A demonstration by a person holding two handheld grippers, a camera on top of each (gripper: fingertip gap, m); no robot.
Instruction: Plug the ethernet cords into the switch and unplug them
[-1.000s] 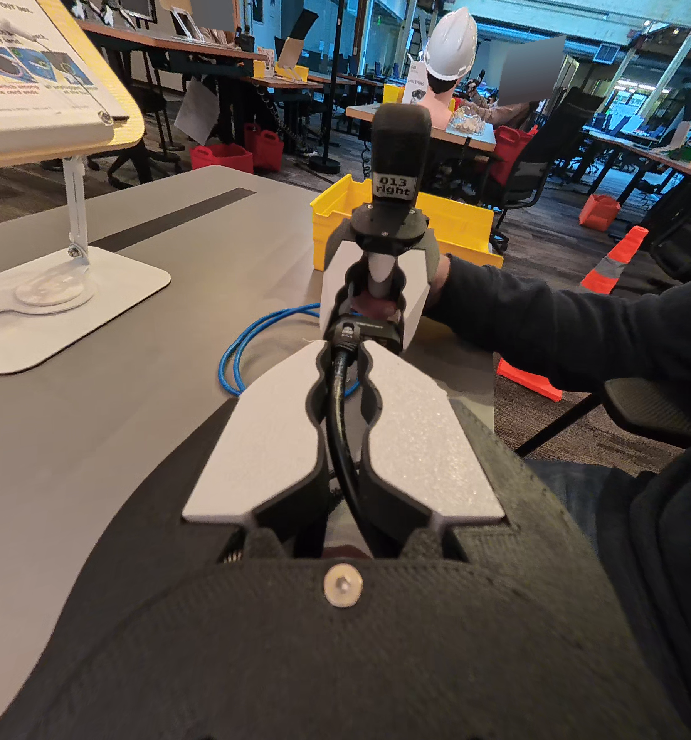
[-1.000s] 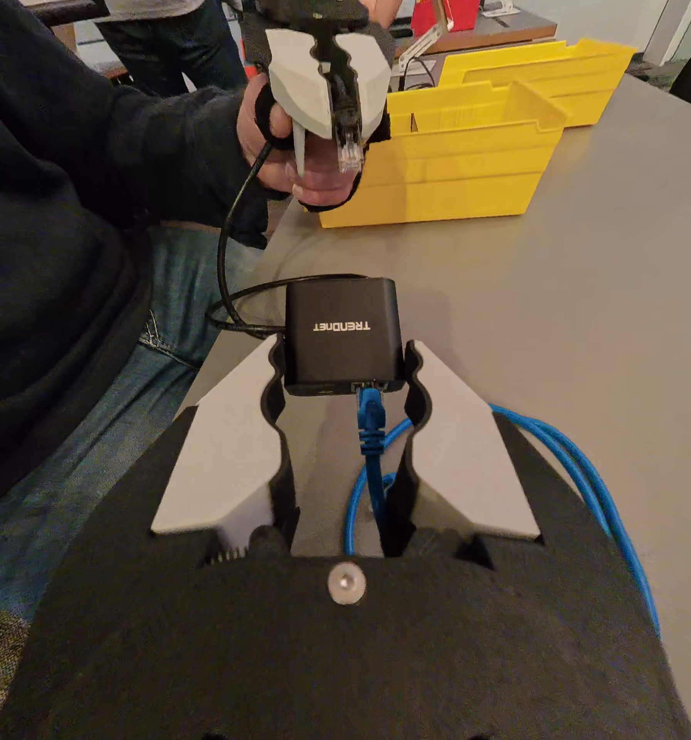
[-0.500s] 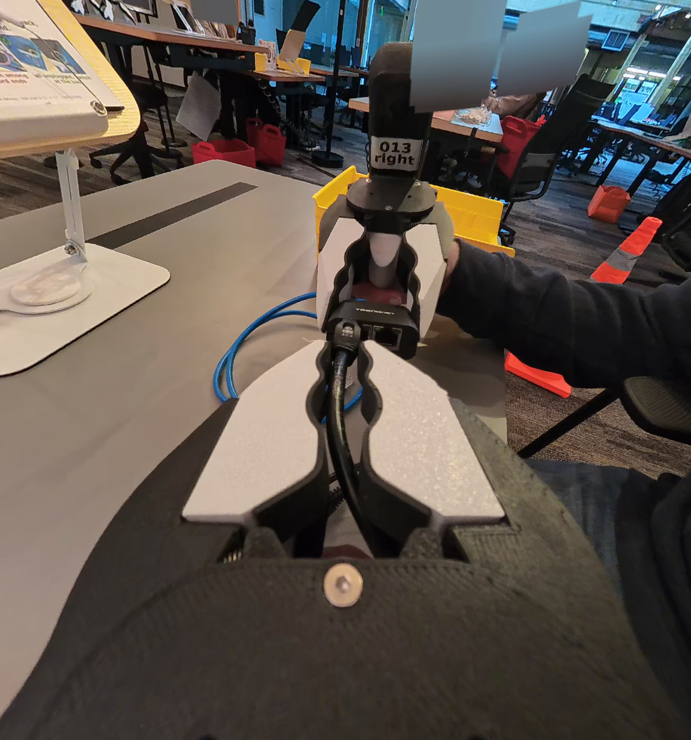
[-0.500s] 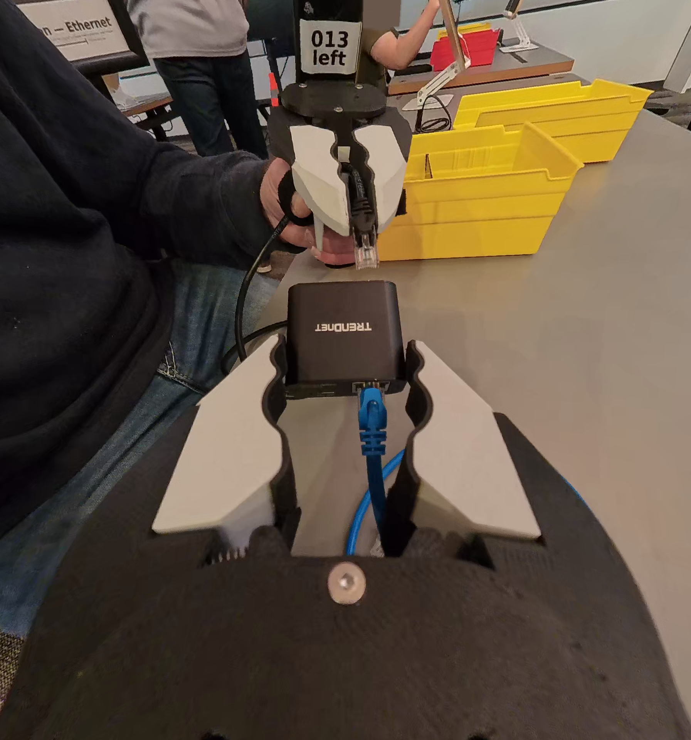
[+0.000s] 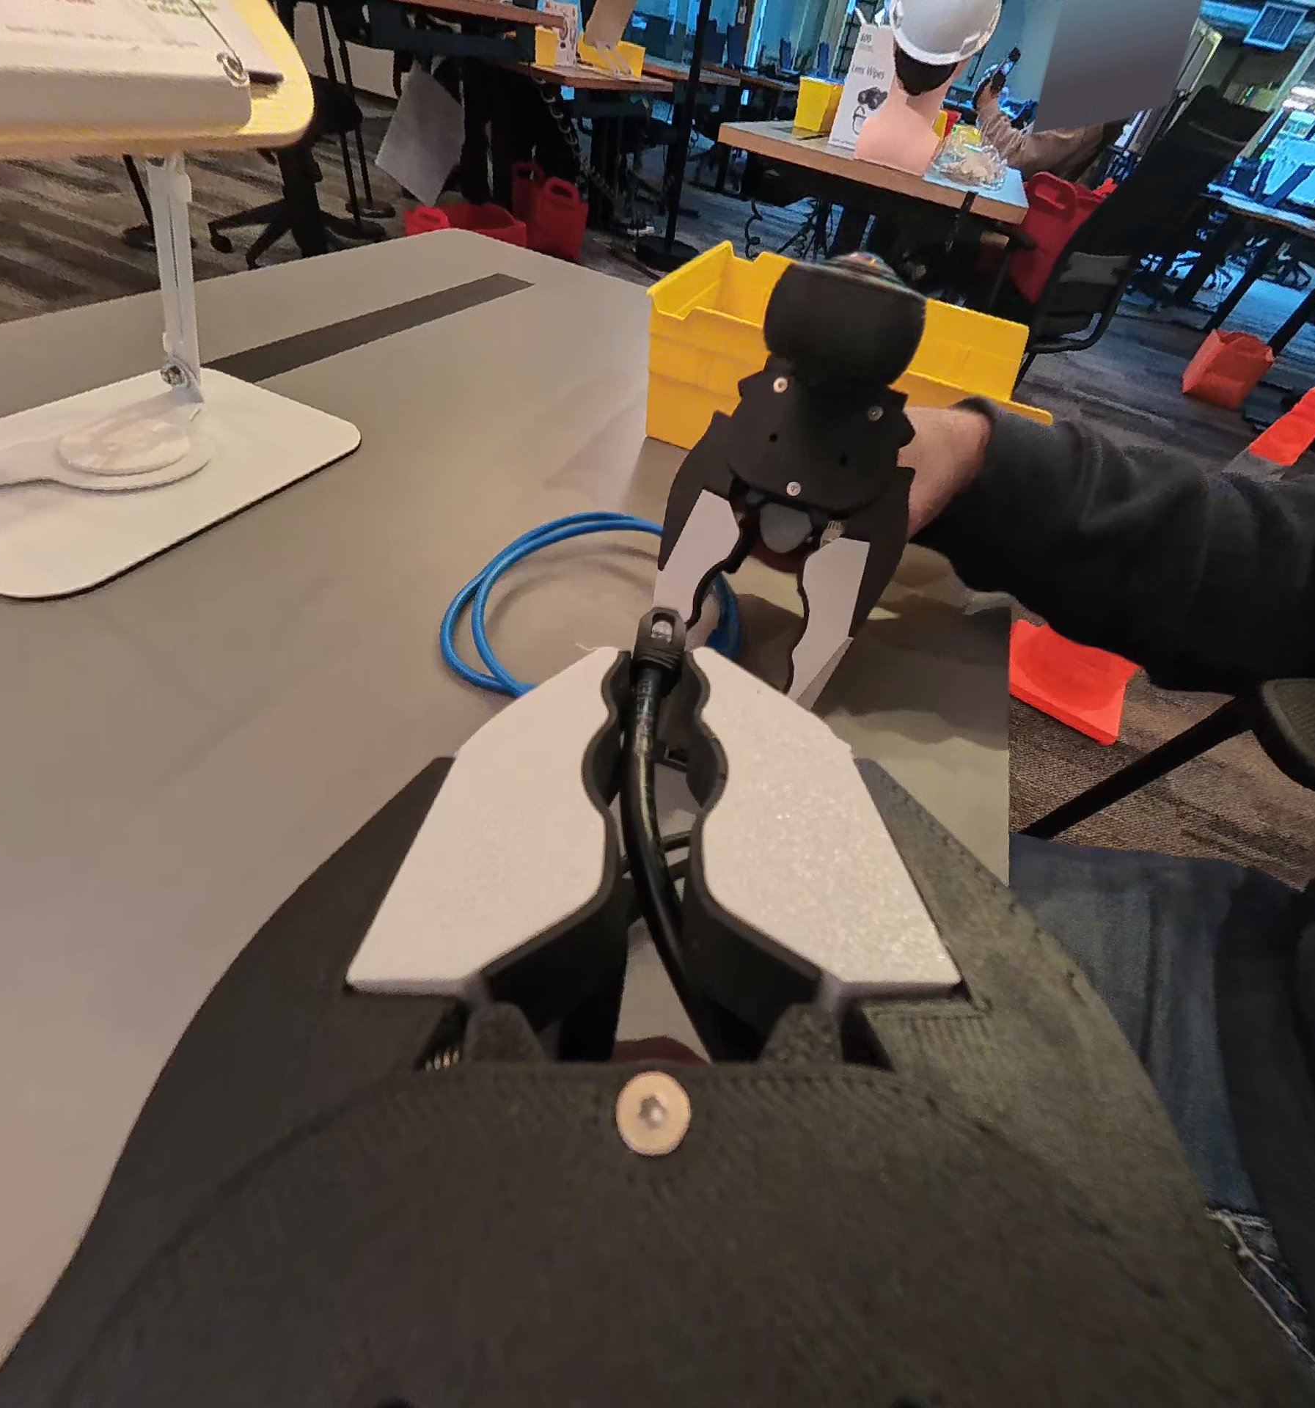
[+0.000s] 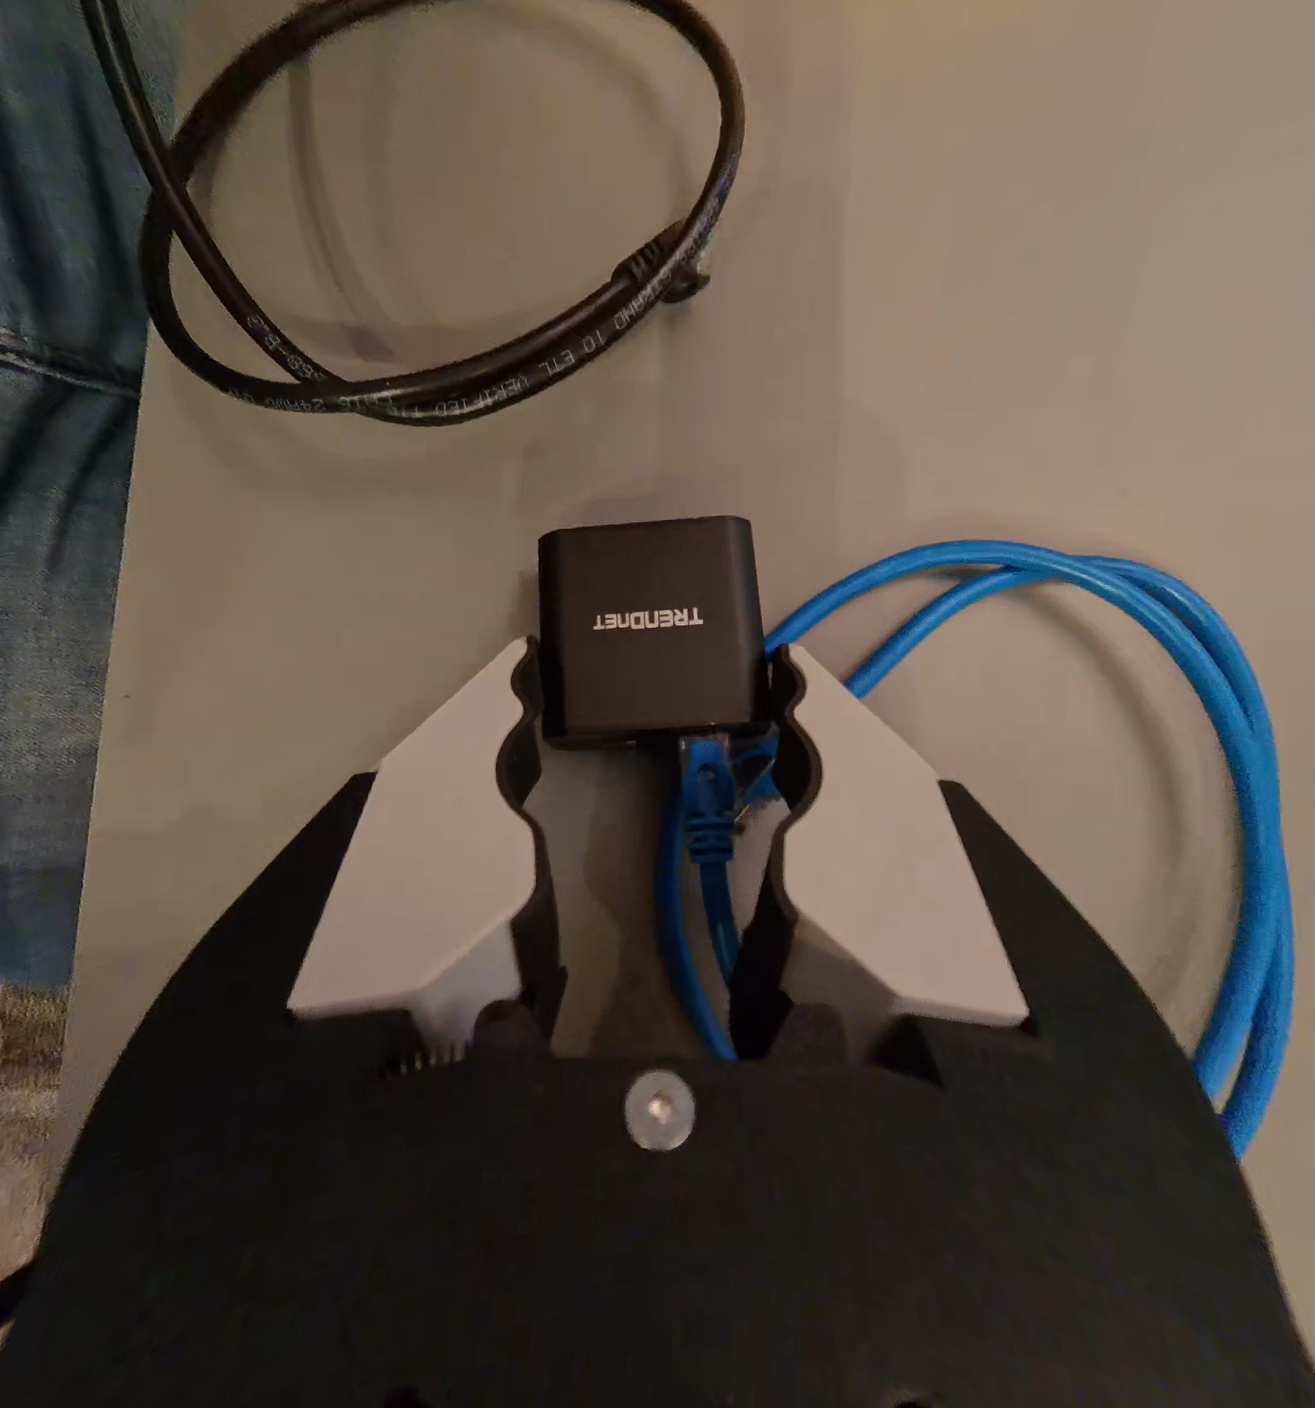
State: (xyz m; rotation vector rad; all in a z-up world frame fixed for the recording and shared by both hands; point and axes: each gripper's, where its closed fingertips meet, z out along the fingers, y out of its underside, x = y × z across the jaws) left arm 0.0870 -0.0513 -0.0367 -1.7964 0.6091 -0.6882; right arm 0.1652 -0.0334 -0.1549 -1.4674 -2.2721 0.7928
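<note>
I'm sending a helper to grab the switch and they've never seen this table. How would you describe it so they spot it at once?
On the grey table, near the edge by the seated person, the right gripper clamps a small black box: the switch. A blue cord is plugged into it. The loose black cord coils beyond it; the switch alone is boxy.

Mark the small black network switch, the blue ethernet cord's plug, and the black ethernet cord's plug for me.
Small black box-shaped switch (image 6: pixel 645 632): right wrist view, middle of its top face.
Blue ethernet cord's plug (image 6: pixel 707 792): right wrist view, boot at the switch's port.
Black ethernet cord's plug (image 5: pixel 658 638): left wrist view, boot tip past the left gripper's fingers.
</note>
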